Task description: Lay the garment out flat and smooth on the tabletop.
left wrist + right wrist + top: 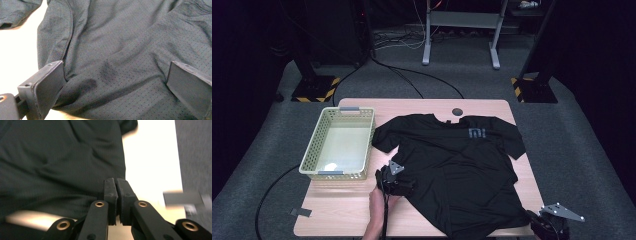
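A black T-shirt (457,170) lies spread over the middle and right of the wooden table (342,210) in the high view, collar toward the top of the frame, a grey logo (476,133) on the chest at upper right, and its hem reaching the table's lower edge. The left gripper (404,186) sits at the lower centre-left of that frame, at the shirt's left side edge, with a forearm (374,220) coming up from the bottom. In the left gripper view its jaws stand spread wide, one at lower left and one at lower right, with rumpled mesh fabric (117,65) lying between them; neither pad presses on the cloth. The right gripper (534,220) is at the lower right corner of the high view, by the shirt's bottom corner; in the right gripper view its jaws are pressed together and nothing is seen held between them, the shirt (57,160) lying just beyond them at left and bare table at right. A pale yellow basket (312,157) stands at the table's upper left, close to the shirt's left sleeve (384,137). A round grey grommet (457,111) sits near the top edge, just above the collar. A strip of grey tape (301,212) lies at the lower left corner.
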Available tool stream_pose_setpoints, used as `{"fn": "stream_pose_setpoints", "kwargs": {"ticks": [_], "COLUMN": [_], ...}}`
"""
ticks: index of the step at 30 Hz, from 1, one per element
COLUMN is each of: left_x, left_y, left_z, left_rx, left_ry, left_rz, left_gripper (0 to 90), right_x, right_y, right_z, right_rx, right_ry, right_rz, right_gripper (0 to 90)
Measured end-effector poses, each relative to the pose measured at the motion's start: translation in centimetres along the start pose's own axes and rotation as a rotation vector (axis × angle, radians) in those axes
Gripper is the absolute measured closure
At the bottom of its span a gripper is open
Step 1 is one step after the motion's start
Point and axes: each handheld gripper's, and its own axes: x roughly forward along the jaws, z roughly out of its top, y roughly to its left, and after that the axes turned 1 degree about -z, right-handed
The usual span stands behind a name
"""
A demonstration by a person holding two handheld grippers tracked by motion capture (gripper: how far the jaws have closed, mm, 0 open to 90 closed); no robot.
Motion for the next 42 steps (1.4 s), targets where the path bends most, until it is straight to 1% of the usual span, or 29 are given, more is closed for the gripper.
{"fn": "stream_pose_setpoints", "kwargs": {"ticks": [2, 3, 4, 5, 7, 9, 11, 12, 13, 15, 16, 17, 19, 20, 21, 22, 24, 25, 26, 27, 28, 29, 30, 31, 33, 35, 37, 39, 42], "left_x": [0.0, 0.0, 0.0, 0.0, 0.0, 0.0, 0.0, 0.0, 0.0, 0.0, 0.0, 0.0, 0.0, 0.0, 0.0, 0.0, 0.0, 0.0, 0.0, 0.0, 0.0, 0.0, 0.0, 0.0, 0.0, 0.0, 0.0, 0.0, 0.0], "left_y": [0.0, 0.0, 0.0, 0.0, 0.0, 0.0, 0.0, 0.0, 0.0, 0.0, 0.0, 0.0, 0.0, 0.0, 0.0, 0.0, 0.0, 0.0, 0.0, 0.0, 0.0, 0.0, 0.0, 0.0, 0.0, 0.0, 0.0, 0.0, 0.1], "left_z": [0.0, 0.0, 0.0, 0.0, 0.0, 0.0, 0.0, 0.0, 0.0, 0.0, 0.0, 0.0, 0.0, 0.0, 0.0, 0.0, 0.0, 0.0, 0.0, 0.0, 0.0, 0.0, 0.0, 0.0, 0.0, 0.0, 0.0, 0.0, 0.0], "left_rx": [0.0, 0.001, 0.001, 0.001, 0.0, 0.003, 0.002, 0.001, 0.001, 0.003, 0.002, 0.002, 0.002, 0.002, 0.003, 0.003, 0.001, 0.001, 0.001, 0.001, 0.001, 0.001, 0.001, 0.001, 0.001, 0.002, 0.002, 0.001, -0.002], "left_ry": [0.0, 0.0, 0.0, 0.0, -0.001, 0.0, 0.0, -0.001, -0.001, 0.0, 0.0, 0.0, 0.0, 0.0, 0.001, 0.0, 0.001, 0.001, 0.0, 0.0, 0.0, 0.0, 0.0, 0.0, 0.0, 0.0, 0.0, 0.001, 0.0], "left_rz": [0.0, 0.0, 0.0, 0.0, 0.0, 0.0, 0.0, 0.0, 0.0, 0.0, 0.0, -0.001, -0.001, -0.001, -0.001, -0.001, -0.001, -0.001, -0.001, -0.001, 0.0, -0.001, -0.001, -0.001, -0.001, -0.001, -0.001, -0.001, -0.004], "left_gripper": [2.1, 2.1, 2.1, 2.1, 2.1, 2.1, 2.1, 2.1, 2.1, 2.1, 2.1, 2.1, 2.1, 2.1, 2.1, 2.1, 2.1, 2.1, 2.1, 2.1, 2.1, 2.1, 2.1, 2.1, 2.1, 2.1, 2.1, 2.1, 2.0], "right_x": [-0.6, -1.0, -1.5, -2.1, -3.0, -3.0, -1.3, 0.0, 1.6, 5.0, 6.7, 8.2, 10.2, 10.6, 10.8, 10.6, 10.1, 10.1, 9.4, 9.4, 8.7, 8.7, 8.3, 8.3, 7.7, 7.6, 7.3, 7.5, 8.7], "right_y": [-0.6, -0.8, -1.0, -1.2, -1.3, -0.6, 1.0, 1.9, 2.7, 3.9, 4.3, 4.5, 4.5, 4.3, 4.0, 3.7, 2.9, 2.9, 1.9, 1.9, 1.1, 1.1, 0.4, 0.4, -0.3, -0.5, -0.7, -0.8, -1.2], "right_z": [-0.4, -0.4, -0.3, -0.1, 0.9, 2.4, 4.2, 5.1, 5.9, 7.2, 7.6, 7.9, 8.0, 7.9, 7.7, 7.5, 7.1, 7.1, 6.5, 6.5, 5.9, 5.9, 5.4, 5.4, 5.0, 5.1, 5.4, 6.0, 6.8], "right_rx": [0.011, 0.011, 0.017, 0.028, 0.039, 0.013, -0.048, -0.092, -0.135, -0.174, -0.19, -0.195, -0.195, -0.186, -0.176, -0.168, -0.152, -0.152, -0.132, -0.132, -0.118, -0.118, -0.099, -0.099, -0.081, -0.078, -0.074, -0.073, -0.089], "right_ry": [0.059, 0.077, 0.083, 0.078, 0.026, -0.018, -0.032, -0.022, -0.006, 0.028, 0.054, 0.085, 0.125, 0.134, 0.136, 0.128, 0.136, 0.136, 0.135, 0.135, 0.141, 0.141, 0.153, 0.153, 0.166, 0.161, 0.119, 0.07, 0.003], "right_rz": [0.009, -0.001, -0.013, -0.008, 0.023, 0.034, 0.054, 0.06, 0.071, 0.105, 0.115, 0.106, 0.09, 0.088, 0.076, 0.071, 0.054, 0.054, 0.042, 0.042, 0.024, 0.024, 0.02, 0.02, 0.022, 0.021, 0.022, 0.041, 0.048], "right_gripper": [85.2, 83.8, 79.5, 76.7, 69.0, 61.4, 49.3, 45.6, 43.8, 37.3, 36.0, 32.8, 29.2, 28.7, 27.7, 27.2, 25.8, 25.8, 24.3, 24.3, 23.4, 23.4, 22.2, 22.2, 20.9, 20.1, 17.5, 15.4, 14.3]}}
